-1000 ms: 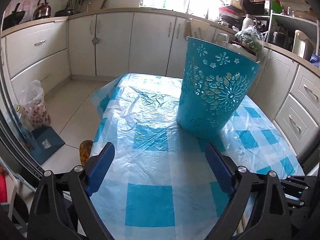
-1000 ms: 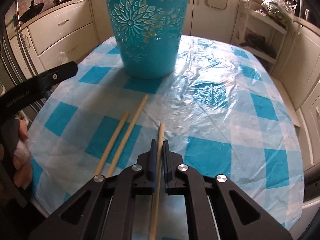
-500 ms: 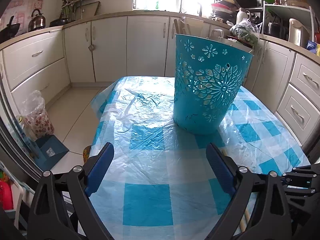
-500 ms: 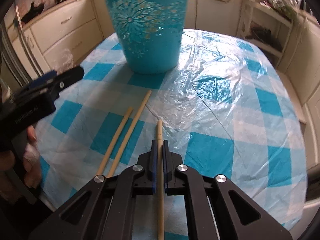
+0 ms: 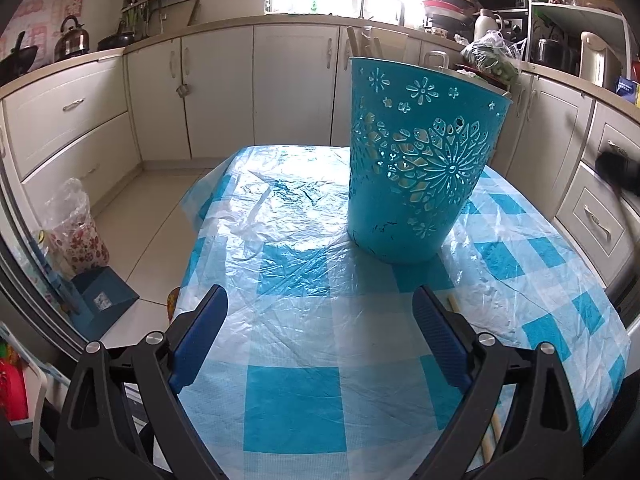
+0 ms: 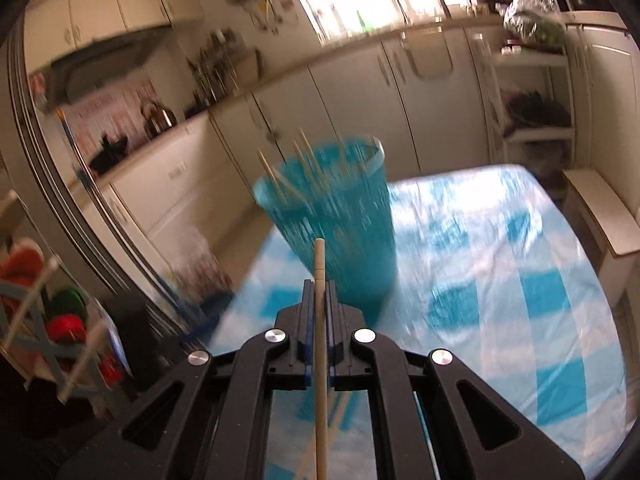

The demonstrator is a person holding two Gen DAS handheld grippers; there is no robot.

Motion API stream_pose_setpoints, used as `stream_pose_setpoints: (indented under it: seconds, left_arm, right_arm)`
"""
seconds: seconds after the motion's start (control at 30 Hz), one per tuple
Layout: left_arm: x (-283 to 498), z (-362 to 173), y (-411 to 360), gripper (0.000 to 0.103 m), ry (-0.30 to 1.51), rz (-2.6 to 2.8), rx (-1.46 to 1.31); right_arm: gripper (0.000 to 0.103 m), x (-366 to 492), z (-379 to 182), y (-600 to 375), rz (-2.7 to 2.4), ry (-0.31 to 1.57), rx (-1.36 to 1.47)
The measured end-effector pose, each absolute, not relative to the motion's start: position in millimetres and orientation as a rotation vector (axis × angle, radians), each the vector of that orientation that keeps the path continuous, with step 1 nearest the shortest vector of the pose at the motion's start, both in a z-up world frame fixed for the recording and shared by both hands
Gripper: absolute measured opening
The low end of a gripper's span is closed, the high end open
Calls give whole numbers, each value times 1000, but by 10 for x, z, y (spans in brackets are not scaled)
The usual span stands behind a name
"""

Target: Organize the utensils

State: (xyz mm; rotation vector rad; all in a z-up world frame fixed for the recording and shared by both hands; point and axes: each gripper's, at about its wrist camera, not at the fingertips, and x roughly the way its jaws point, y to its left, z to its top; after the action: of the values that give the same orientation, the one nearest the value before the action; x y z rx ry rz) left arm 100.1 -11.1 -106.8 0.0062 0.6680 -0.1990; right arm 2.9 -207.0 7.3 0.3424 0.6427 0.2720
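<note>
A teal perforated basket [image 5: 416,176] stands upright on the checked table [image 5: 296,408]; in the blurred right wrist view the basket [image 6: 344,224] holds several wooden sticks [image 6: 304,160]. My right gripper [image 6: 319,286] is shut on a wooden stick [image 6: 320,360], held in the air in front of the basket, tip pointing at it. My left gripper [image 5: 318,332] is open and empty, low over the table's near end. Another wooden stick [image 5: 454,304] lies on the table behind the left gripper's right finger.
White kitchen cabinets [image 5: 216,88] run around the table. A flowered bag [image 5: 76,232] and a blue box [image 5: 104,300] sit on the floor to the left. A rack with red items [image 6: 60,332] is at the left in the right wrist view.
My right gripper has lifted the stick off the table and swung up toward the basket, leaving the other two sticks below. My left gripper has barely moved.
</note>
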Motion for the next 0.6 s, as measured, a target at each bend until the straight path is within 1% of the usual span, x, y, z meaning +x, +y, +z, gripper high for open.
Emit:
stream_pose_setpoints:
  seconds: [0.27, 0.43, 0.6]
  left_arm:
    - [1009, -1072, -94, 90, 669, -195, 1]
    - [996, -1080, -110, 90, 664, -195, 13]
    - [999, -1082, -124, 90, 672, -201, 15]
  right_arm:
    - [6, 293, 357, -2062, 264, 549, 391]
    - [6, 592, 688, -2047, 226, 400, 427]
    - [7, 960, 823, -2078, 129, 297, 450]
